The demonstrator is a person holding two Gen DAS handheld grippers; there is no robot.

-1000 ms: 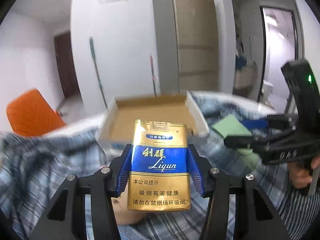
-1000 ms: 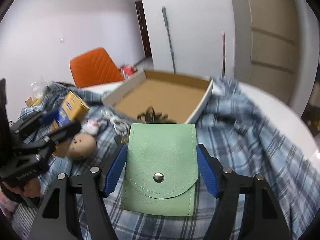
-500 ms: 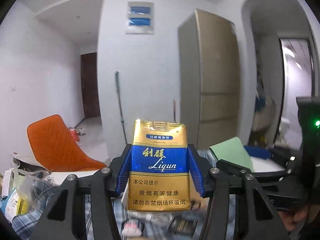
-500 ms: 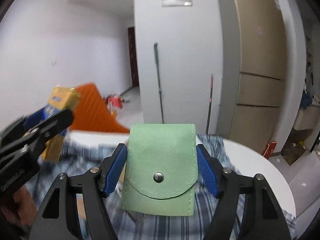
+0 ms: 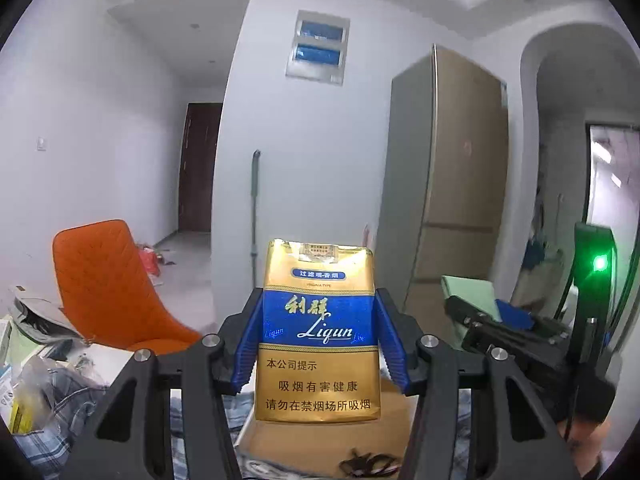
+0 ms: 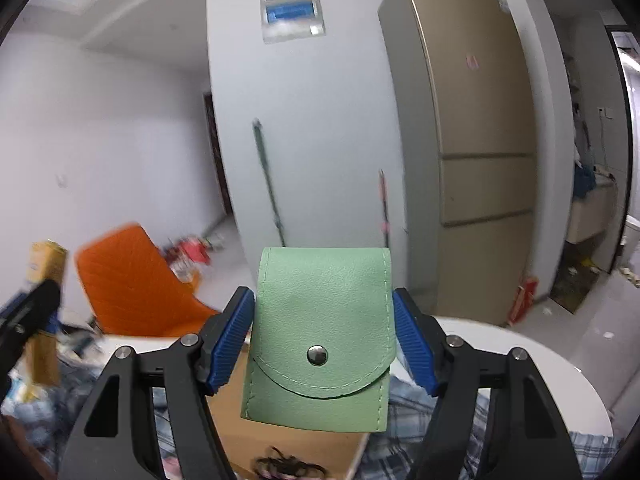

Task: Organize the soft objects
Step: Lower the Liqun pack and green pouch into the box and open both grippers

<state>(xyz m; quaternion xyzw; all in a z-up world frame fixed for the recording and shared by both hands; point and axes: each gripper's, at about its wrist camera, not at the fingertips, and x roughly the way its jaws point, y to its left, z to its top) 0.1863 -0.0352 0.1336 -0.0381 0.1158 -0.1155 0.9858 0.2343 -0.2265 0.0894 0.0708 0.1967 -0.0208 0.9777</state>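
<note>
My left gripper (image 5: pixel 318 340) is shut on a gold and blue soft cigarette pack (image 5: pixel 318 332) and holds it upright in the air above the open cardboard box (image 5: pixel 320 446). My right gripper (image 6: pixel 322 338) is shut on a green snap pouch (image 6: pixel 320 336), also raised above the box (image 6: pixel 288 436). The right gripper with the pouch (image 5: pixel 472 296) shows at the right of the left wrist view. The left gripper with the pack (image 6: pixel 42 264) shows blurred at the left of the right wrist view.
A black tangled item (image 5: pixel 366 465) lies in the box. A plaid cloth (image 6: pixel 400 440) covers the white round table (image 6: pixel 520 364). An orange chair (image 5: pixel 108 280) stands at the left, with clutter (image 5: pixel 28 360) beside it. A fridge (image 6: pixel 472 128) stands behind.
Both grippers have lifted and tilted upward with their objects. The views went from looking down at the box and cloth to looking at the room, with the box now low in frame.
</note>
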